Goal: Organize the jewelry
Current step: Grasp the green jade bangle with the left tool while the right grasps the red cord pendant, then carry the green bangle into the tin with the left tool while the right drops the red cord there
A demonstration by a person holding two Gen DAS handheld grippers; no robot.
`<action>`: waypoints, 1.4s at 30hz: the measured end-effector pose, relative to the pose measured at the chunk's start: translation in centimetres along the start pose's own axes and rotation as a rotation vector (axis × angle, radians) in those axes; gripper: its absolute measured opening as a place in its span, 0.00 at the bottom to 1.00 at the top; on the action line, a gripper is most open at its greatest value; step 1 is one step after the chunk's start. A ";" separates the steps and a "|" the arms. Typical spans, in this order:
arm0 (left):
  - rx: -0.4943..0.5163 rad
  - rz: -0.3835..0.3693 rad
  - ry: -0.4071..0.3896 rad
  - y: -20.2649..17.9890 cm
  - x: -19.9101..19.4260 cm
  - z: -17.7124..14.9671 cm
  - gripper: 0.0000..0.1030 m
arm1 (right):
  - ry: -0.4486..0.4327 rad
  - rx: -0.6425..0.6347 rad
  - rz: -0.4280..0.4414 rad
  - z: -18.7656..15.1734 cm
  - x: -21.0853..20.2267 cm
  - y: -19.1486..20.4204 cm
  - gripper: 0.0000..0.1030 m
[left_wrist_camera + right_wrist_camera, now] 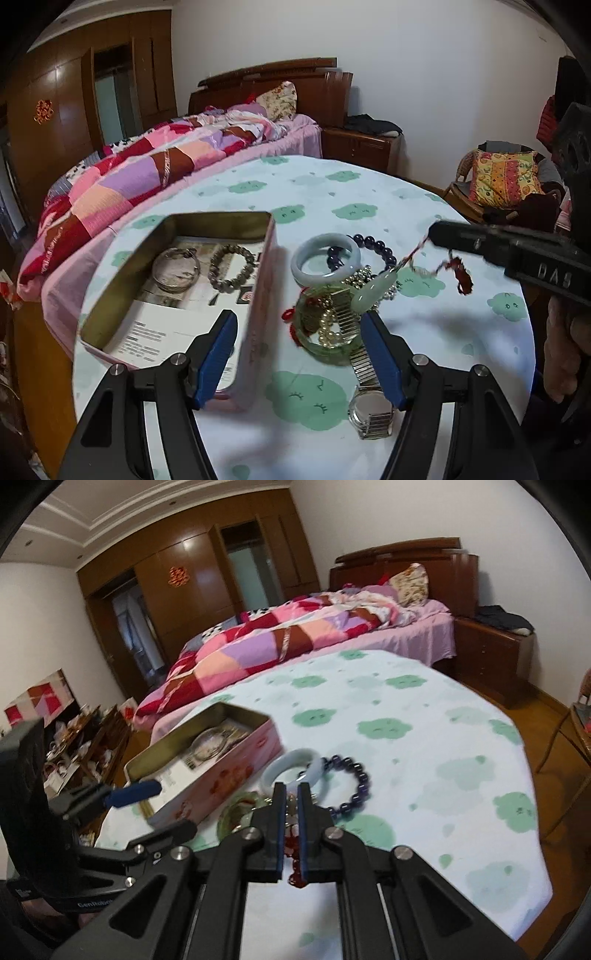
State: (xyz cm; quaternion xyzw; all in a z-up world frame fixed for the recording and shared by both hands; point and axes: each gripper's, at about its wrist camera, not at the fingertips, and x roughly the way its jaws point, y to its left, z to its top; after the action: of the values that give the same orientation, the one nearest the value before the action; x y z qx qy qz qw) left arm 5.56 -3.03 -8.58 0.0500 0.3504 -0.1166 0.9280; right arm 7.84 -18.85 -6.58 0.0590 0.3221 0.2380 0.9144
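One pale green oval jade pendant [370, 291] on a red-and-white twisted cord [413, 254] hangs in the air above the jewelry pile, its red tassel [463, 275] dangling beside it. The right gripper [291, 794] has its jaws pressed together on the cord. The left gripper [299, 354] hovers with jaws spread, straddling the pink tin box's [255, 325] wall. The box rests on the cloud-patterned bench [424, 325].
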 end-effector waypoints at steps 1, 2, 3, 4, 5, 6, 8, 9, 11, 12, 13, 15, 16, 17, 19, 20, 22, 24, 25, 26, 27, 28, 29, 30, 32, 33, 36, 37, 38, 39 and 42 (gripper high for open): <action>0.001 -0.005 0.004 -0.1 0.1 0.0 0.68 | -0.007 0.009 -0.010 0.1 -0.2 -0.3 0.08; 0.004 -0.009 0.005 -0.3 0.2 0.0 0.67 | -0.015 0.018 -0.016 0.2 -0.4 -0.6 0.08; 0.006 -0.013 0.005 -0.5 0.3 0.1 0.67 | -0.021 0.024 -0.022 0.2 -0.5 -0.8 0.08; 0.010 -0.022 0.006 -0.7 0.3 0.1 0.67 | -0.022 0.027 -0.033 0.3 -0.6 -1.0 0.08; 0.014 -0.029 0.007 -0.9 0.4 0.2 0.67 | -0.023 0.032 -0.045 0.2 -0.7 -1.3 0.08; 0.021 -0.039 0.010 -1.2 0.6 0.3 0.67 | -0.021 0.043 -0.054 0.1 -0.5 -1.6 0.08; 0.030 -0.049 0.019 -1.5 1.1 0.4 0.67 | -0.011 0.057 -0.074 -0.1 -0.1 -2.4 0.08; 0.033 -0.055 0.027 -1.7 1.5 0.5 0.67 | -0.005 0.066 -0.080 -0.2 0.1 -2.7 0.08; 0.036 -0.063 0.043 -2.0 2.0 0.5 0.63 | 0.004 0.082 -0.090 -0.6 0.5 -3.4 0.08; 0.041 -0.075 0.056 -2.2 2.5 0.5 0.60 | 0.012 0.089 -0.092 -0.8 0.8 -3.6 0.08; 0.044 -0.082 0.064 -2.4 2.7 0.5 0.58 | 0.020 0.091 -0.094 -1.1 0.9 -3.8 0.08; 0.051 -0.087 0.076 -2.7 3.2 0.5 0.55 | 0.029 0.089 -0.094 -1.5 1.1 -3.8 0.08; 0.056 -0.089 0.085 -2.9 3.6 0.4 0.49 | 0.038 0.086 -0.092 -1.7 1.4 -3.8 0.08; 0.056 -0.094 0.097 -2.9 3.9 0.3 0.46 | 0.043 0.084 -0.090 -1.9 1.5 -3.7 0.08; 0.052 -0.108 0.121 -3.0 4.4 0.1 0.34 | 0.057 0.076 -0.087 -2.2 1.9 -3.6 0.08; 0.051 -0.112 0.130 -3.0 4.6 0.0 0.30 | 0.060 0.073 -0.088 -2.5 1.9 -3.5 0.08; 0.051 -0.129 0.142 -3.0 4.8 -0.2 0.16 | 0.071 0.070 -0.088 -2.8 2.2 -3.6 0.08; 0.058 -0.134 0.144 -3.2 4.8 -0.4 0.13 | 0.084 0.071 -0.090 -3.1 2.4 -3.6 0.08; 0.062 -0.140 0.140 -3.3 4.7 -0.4 0.10 | 0.092 0.070 -0.090 -3.4 2.6 -3.7 0.08; 0.064 -0.147 0.136 -3.3 4.6 -0.5 0.08 | 0.096 0.070 -0.091 -3.5 2.7 -3.7 0.08; 0.066 -0.149 0.132 -3.3 4.5 -0.5 0.07 | 0.101 0.070 -0.090 -3.5 2.7 -3.8 0.08; 0.065 -0.152 0.125 -3.2 4.3 -0.5 0.07 | 0.097 0.065 -0.091 -3.5 2.6 -3.8 0.08; 0.064 -0.154 0.117 -3.2 4.1 -0.4 0.07 | 0.098 0.061 -0.091 -3.5 2.5 -3.8 0.08; 0.065 -0.156 0.108 -3.2 3.8 -0.4 0.07 | 0.099 0.060 -0.092 -3.5 2.6 -3.8 0.08; 0.074 -0.156 0.079 -3.2 3.1 -0.3 0.07 | 0.099 0.059 -0.091 -3.6 2.5 -3.8 0.08; 0.080 -0.156 0.063 -3.3 2.5 -0.2 0.06 | 0.098 0.060 -0.090 -3.6 2.4 -3.8 0.08; 0.087 -0.152 0.025 -3.3 1.4 0.1 0.06 | 0.097 0.058 -0.091 -3.5 2.4 -3.8 0.08; 0.085 -0.151 0.017 -3.2 1.2 0.2 0.06 | 0.096 0.058 -0.090 -3.5 2.4 -3.8 0.08; 0.082 -0.153 0.005 -3.1 0.9 0.4 0.06 | 0.096 0.058 -0.089 -3.5 2.4 -3.7 0.08; 0.078 -0.154 -0.006 -3.0 0.6 0.5 0.06 | 0.095 0.059 -0.088 -3.6 2.4 -3.7 0.08; 0.072 -0.146 -0.033 -2.8 -0.1 1.1 0.06 | 0.093 0.060 -0.086 -3.5 2.4 -3.6 0.08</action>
State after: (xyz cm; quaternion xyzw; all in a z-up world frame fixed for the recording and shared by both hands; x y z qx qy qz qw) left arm 5.45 -5.91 -7.76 0.0555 0.3333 -0.1973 0.9203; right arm 8.78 -21.07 -11.62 0.0613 0.3733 0.1912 0.9057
